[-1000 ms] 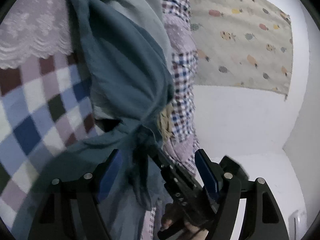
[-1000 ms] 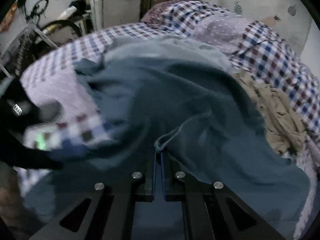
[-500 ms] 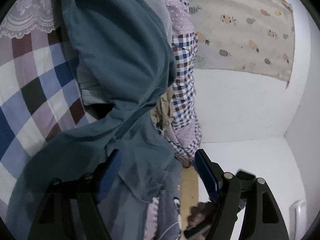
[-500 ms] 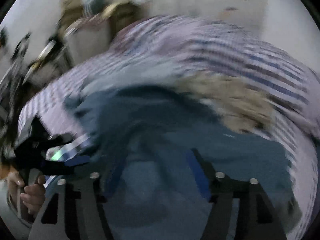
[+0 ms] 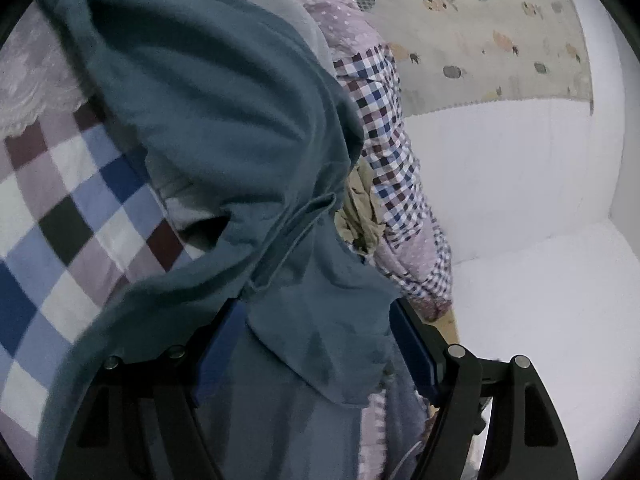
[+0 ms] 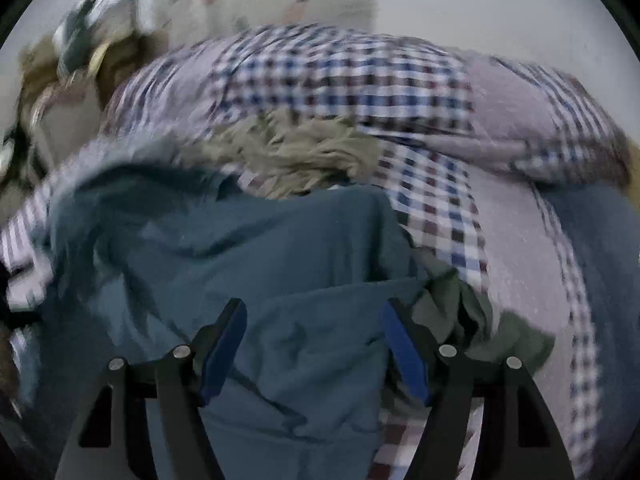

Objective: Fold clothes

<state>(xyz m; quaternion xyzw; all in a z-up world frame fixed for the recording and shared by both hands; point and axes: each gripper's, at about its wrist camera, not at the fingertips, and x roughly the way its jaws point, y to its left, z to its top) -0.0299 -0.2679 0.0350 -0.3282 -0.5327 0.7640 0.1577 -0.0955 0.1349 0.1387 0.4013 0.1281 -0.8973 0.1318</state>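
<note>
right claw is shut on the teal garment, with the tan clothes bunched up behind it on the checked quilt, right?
Not quite. In the right wrist view the right claw is open, its blue pads spread wide over the teal garment, gripping nothing. The rest holds: the tan clothes are bunched behind it on the checked quilt.

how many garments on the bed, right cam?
3 visible. Teal shirt spread in front of the open right claw, tan one bunched behind it, olive one at right. More may be underneath.

Soft matt teal cloth garment on checked woven bedcover; smooth painted wall.
</note>
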